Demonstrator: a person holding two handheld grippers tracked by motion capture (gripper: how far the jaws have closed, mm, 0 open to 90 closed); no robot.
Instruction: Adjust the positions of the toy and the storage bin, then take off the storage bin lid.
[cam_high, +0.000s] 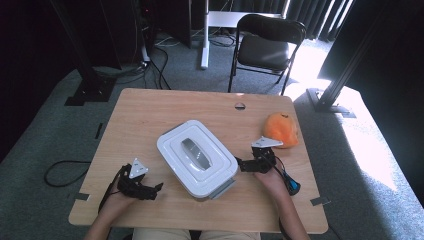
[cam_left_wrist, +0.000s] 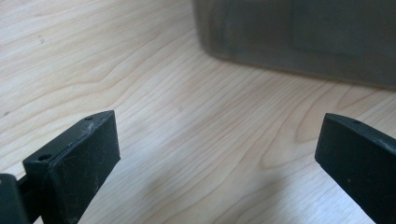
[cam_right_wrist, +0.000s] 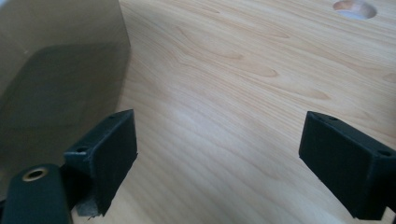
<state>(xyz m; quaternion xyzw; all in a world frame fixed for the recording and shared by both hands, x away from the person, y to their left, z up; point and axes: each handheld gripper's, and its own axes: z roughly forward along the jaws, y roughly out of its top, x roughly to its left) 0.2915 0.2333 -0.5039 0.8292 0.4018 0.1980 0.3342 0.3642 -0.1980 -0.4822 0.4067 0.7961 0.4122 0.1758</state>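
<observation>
Both my claws flank the white lidded box, jaws apart and holding nothing.

The white box (cam_high: 197, 158) sits at the middle of the wooden surface (cam_high: 150, 110), turned at an angle, its lid on with a grey handle (cam_high: 195, 153) in the top and a grey latch (cam_high: 222, 188) at its near corner. My left claw (cam_high: 155, 188) lies low near the box's left side, jaws spread wide over bare wood; in the left gripper view the box's wall (cam_left_wrist: 299, 37) stands just ahead. My right claw (cam_high: 240, 164) is just beside the box's right edge, jaws also wide apart, the box's wall (cam_right_wrist: 56, 56) close by its one jaw. An orange soft toy (cam_high: 281, 129) rests behind my right hand (cam_high: 272, 177).
</observation>
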